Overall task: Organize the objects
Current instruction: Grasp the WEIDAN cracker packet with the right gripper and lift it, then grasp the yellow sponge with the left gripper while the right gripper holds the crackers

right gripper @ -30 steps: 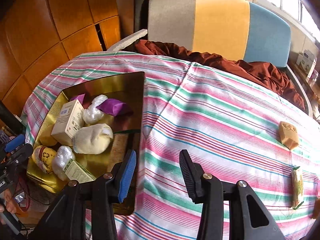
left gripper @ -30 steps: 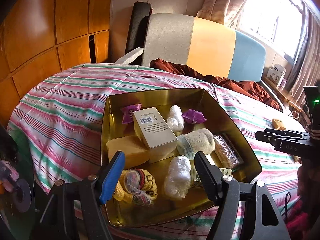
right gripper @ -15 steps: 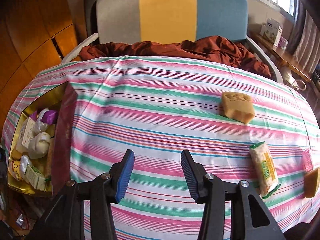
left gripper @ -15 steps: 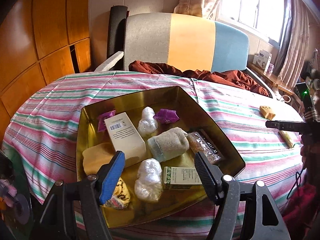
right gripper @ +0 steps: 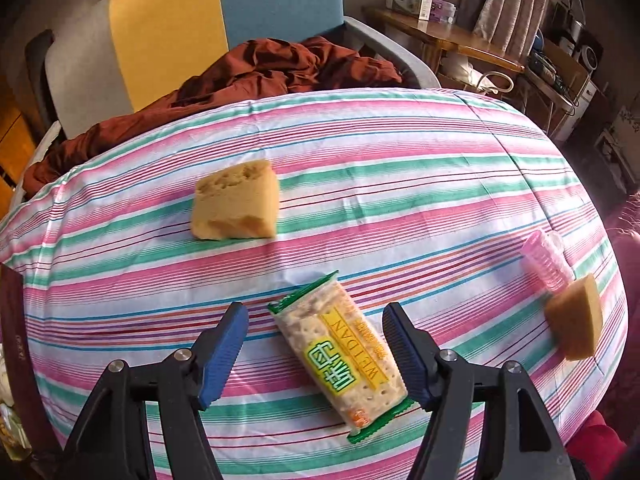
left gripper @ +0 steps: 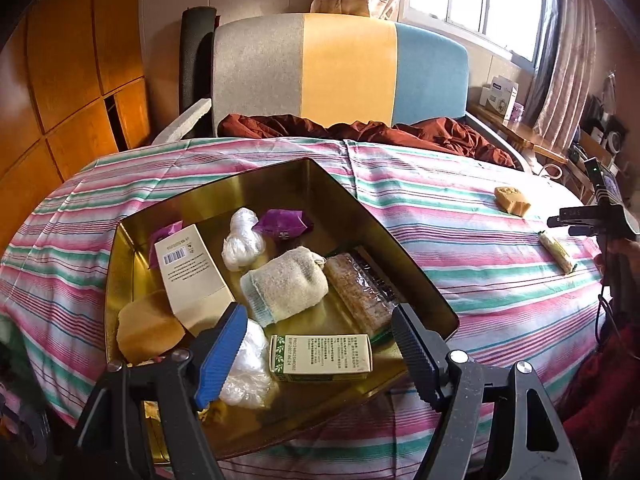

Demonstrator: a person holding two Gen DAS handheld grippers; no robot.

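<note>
A gold tin tray (left gripper: 384, 228) sits on the striped tablecloth and holds several items: a white box (left gripper: 192, 272), a rolled sock (left gripper: 284, 284), a green-and-white box (left gripper: 320, 358), purple packets and plastic-wrapped lumps. My left gripper (left gripper: 320, 356) is open and empty at the tray's near edge. My right gripper (right gripper: 316, 354) is open, its fingers either side of a cracker packet (right gripper: 344, 356) lying on the cloth; it does not grip it. The right gripper also shows in the left wrist view (left gripper: 576, 226).
A yellow sponge (right gripper: 236, 200) lies beyond the packet. Another sponge (right gripper: 576, 332) and a pink plastic piece (right gripper: 546, 260) lie at the right table edge. A chair with brown cloth (right gripper: 280, 64) stands behind the table. The tray's dark side (right gripper: 14, 320) is at far left.
My right gripper has swung right, away from the tray, and closed in on the cracker packet, which now sits between its fingers. My left gripper's view shifted right over the tray.
</note>
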